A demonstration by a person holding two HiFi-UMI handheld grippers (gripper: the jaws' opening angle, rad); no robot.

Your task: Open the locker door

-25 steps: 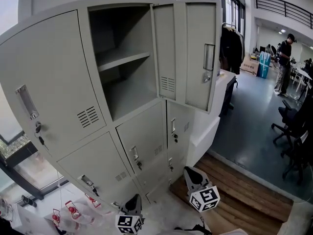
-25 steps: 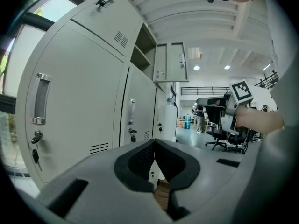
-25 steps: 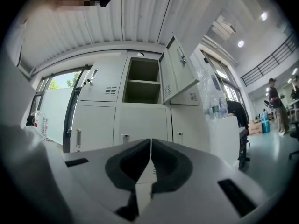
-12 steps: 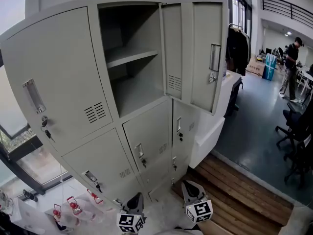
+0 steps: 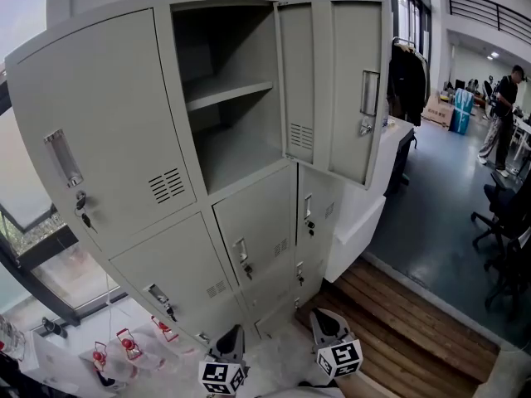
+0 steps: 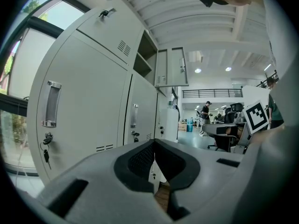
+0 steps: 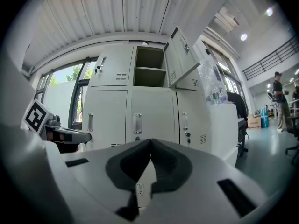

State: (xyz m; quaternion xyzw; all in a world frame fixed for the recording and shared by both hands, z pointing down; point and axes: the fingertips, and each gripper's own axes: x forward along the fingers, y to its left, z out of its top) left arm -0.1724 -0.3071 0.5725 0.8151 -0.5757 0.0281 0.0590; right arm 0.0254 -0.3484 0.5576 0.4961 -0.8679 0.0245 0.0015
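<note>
I am looking into a bright, open office with a ribbed white ceiling (image 7: 140, 13). A strip of brown wooden plank floor (image 5: 406, 317) runs along the foot of the tall pale grey metal locker cabinet (image 5: 133, 164), and a dark blue-grey smooth floor (image 5: 431, 206) lies beyond it. A large window (image 5: 29, 222) sits to the cabinet's left. On its right, just beside it, stands a white tabletop unit (image 5: 365, 214), with a dark coat (image 5: 411, 81) hanging behind. Black office chairs (image 5: 506, 239) stand far right, and a person in dark clothes (image 5: 508, 114) is well apart at the back. The grey locker door (image 5: 336, 89) of the upper middle compartment (image 5: 232, 139) stands swung wide to the right, handle side outward, so I see one grey shelf (image 5: 231, 94) crossing the compartment's inside. The other doors I can see are closed, some with keys hanging in their locks. Low in front of the cabinet, near the floor, the left tool (image 6: 154, 148) and the right tool (image 7: 150, 146) each have their jaws pressed together with nothing between them, both clear of the cabinet.
</note>
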